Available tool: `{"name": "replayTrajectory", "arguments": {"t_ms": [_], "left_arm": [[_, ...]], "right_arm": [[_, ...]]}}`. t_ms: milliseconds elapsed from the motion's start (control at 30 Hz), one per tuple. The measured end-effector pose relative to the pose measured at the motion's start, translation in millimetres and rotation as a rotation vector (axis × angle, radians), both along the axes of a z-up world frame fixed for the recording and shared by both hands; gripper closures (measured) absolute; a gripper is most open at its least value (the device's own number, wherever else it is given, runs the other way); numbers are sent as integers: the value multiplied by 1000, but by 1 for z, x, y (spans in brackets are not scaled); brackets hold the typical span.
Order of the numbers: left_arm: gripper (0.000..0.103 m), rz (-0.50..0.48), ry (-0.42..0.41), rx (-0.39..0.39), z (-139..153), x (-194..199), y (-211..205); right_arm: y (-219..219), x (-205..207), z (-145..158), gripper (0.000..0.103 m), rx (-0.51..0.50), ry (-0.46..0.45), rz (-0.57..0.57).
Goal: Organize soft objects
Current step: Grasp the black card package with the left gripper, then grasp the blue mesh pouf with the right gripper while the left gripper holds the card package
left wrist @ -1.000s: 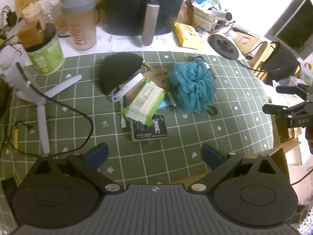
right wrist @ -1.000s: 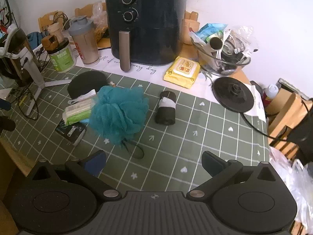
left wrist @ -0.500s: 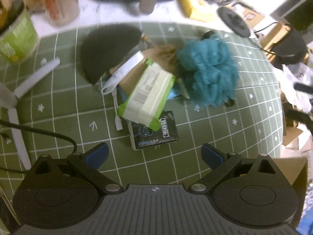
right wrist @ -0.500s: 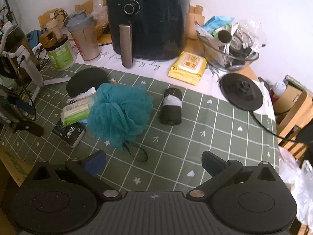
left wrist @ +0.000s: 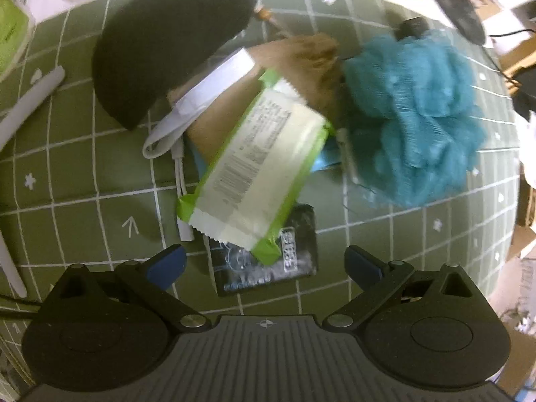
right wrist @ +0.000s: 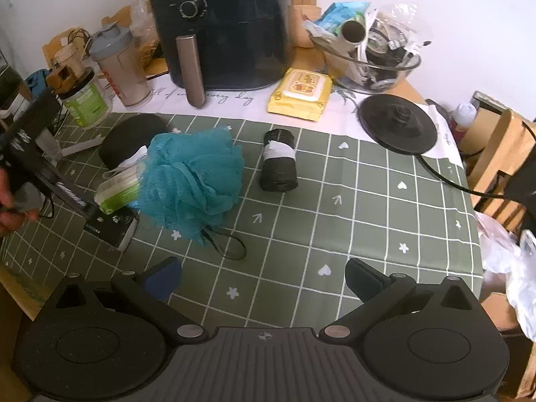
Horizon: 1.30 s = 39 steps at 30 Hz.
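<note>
A teal bath pouf (left wrist: 412, 117) (right wrist: 191, 181) lies on the green grid cloth (right wrist: 335, 227). Left of it a green-and-white wipes pack (left wrist: 258, 171) (right wrist: 117, 191) rests on a black packet (left wrist: 268, 268) and a brown paper item (left wrist: 301, 63). A black half-round pad (left wrist: 160, 47) lies behind. A black roll with a white band (right wrist: 278, 160) lies to the pouf's right. My left gripper (left wrist: 264, 261) is open, low over the black packet. My right gripper (right wrist: 263, 279) is open and empty, above the cloth in front of the pouf.
A black air fryer (right wrist: 221, 26), a shaker bottle (right wrist: 120, 67), a green jar (right wrist: 87, 97), a yellow wipes pack (right wrist: 303, 92), a glass bowl of clutter (right wrist: 368, 53) and a black kettle base (right wrist: 398, 124) line the back. White tripod legs (left wrist: 26, 100) lie left.
My left gripper has dropped down and forward toward the wipes pack and black packet, which now look much larger. My right gripper has shifted slightly closer to the pouf.
</note>
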State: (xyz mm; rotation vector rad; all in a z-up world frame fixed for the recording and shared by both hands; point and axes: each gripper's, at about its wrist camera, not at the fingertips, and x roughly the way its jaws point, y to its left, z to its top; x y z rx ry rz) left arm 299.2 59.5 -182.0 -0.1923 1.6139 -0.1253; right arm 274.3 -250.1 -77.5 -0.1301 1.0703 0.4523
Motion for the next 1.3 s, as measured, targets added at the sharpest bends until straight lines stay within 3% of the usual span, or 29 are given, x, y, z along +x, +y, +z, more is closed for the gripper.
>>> {"name": "replayTrajectory", "arguments": {"t_ms": [133, 200, 300, 633, 933, 1300], "left_arm": [[1, 14, 18, 34, -12, 1, -2], [20, 22, 29, 54, -17, 0, -2], [32, 24, 35, 73, -20, -2, -1], [36, -10, 14, 54, 0, -17, 12], [37, -11, -117, -9, 56, -54, 24], [37, 34, -372, -110, 120, -96, 36]], "right_arm": [[-8, -2, 0, 0, 10, -2, -27], [-11, -3, -1, 0, 6, 1, -39], [-13, -4, -2, 0, 0, 1, -48], [-9, 1, 1, 0, -14, -8, 1], [4, 15, -5, 0, 6, -9, 102], [32, 37, -10, 0, 24, -62, 260]]}}
